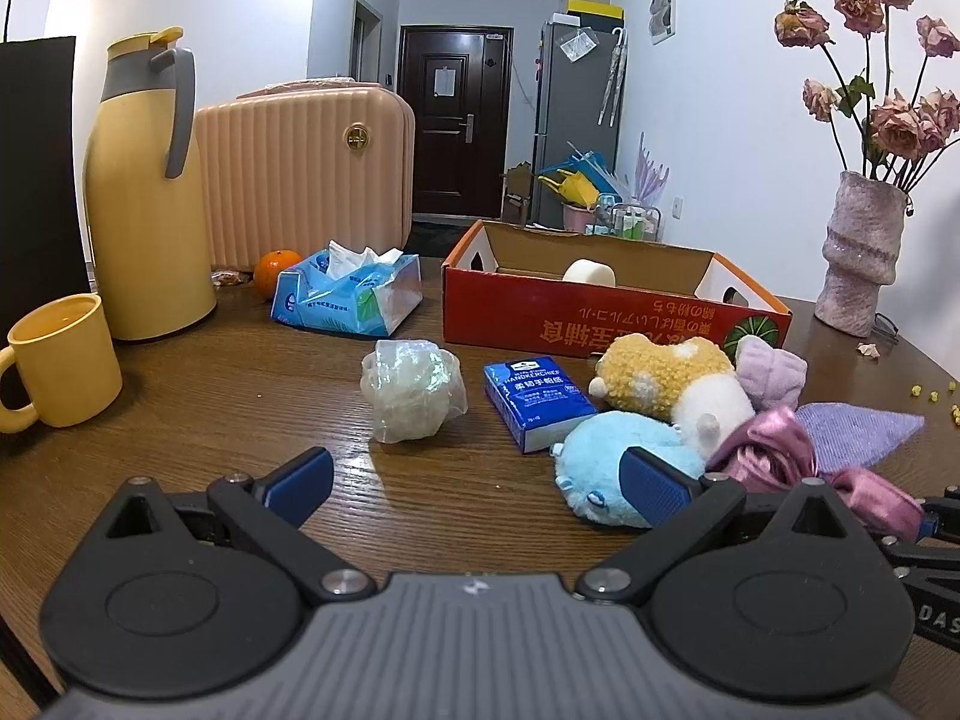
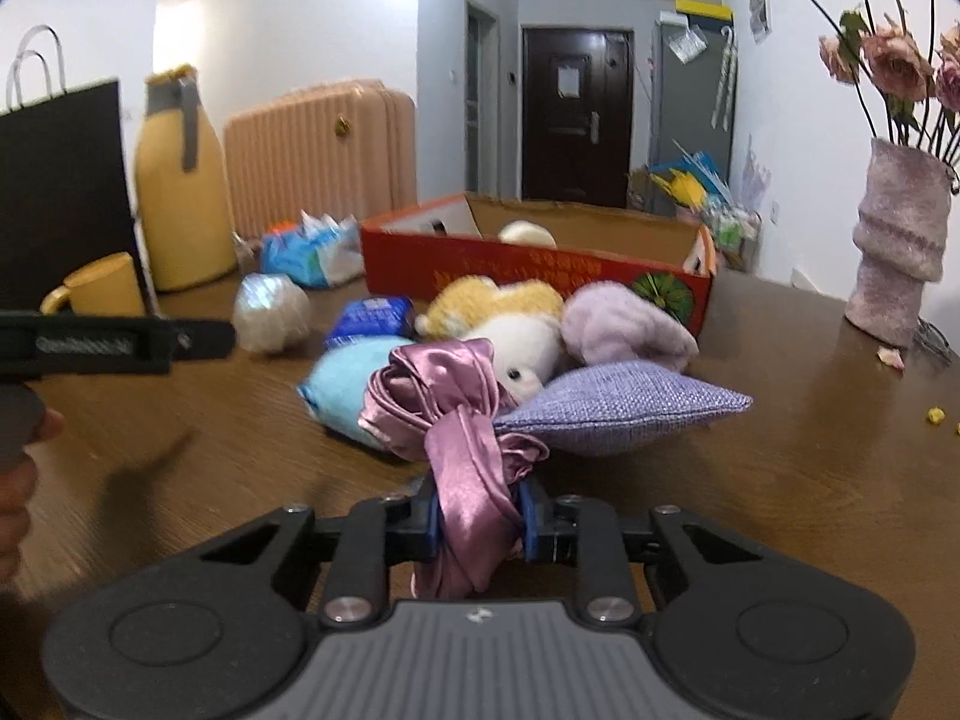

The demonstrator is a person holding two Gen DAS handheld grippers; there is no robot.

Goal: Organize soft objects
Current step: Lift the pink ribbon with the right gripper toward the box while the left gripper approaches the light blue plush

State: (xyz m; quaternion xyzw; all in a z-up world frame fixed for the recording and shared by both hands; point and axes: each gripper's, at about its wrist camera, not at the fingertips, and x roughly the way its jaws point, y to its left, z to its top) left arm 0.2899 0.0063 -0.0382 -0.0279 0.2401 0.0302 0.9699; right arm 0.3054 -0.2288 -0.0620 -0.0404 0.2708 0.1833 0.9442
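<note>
right hand-held gripper (image 2: pixel 480 519): clenched on the pink satin ribbon (image 2: pixel 456 420); glossy, crumpled folds pinched between the blue pads.
left hand-held gripper (image 1: pixel 477 489): released, jaws spread wide above bare bench (image 1: pixel 210 396), nothing between them.
bench: dark wood grain; open room at near left, right edge curves off past the vase (image 1: pixel 861 258).
soft pile: blue plush (image 1: pixel 618 462), fuzzy orange-white plush (image 1: pixel 666 375), lilac plush (image 1: pixel 771 372) and woven purple cushion (image 2: pixel 624 408) packed touching, just behind the ribbon.
tissue pack (image 1: pixel 537 399): blue, boxy, just left of the pile.
wrapped bundle (image 1: pixel 411 390): clear crinkled plastic, stands apart, left.
red carton (image 1: pixel 600 306): cardboard, open top, behind the pile; a pale roll inside.
</note>
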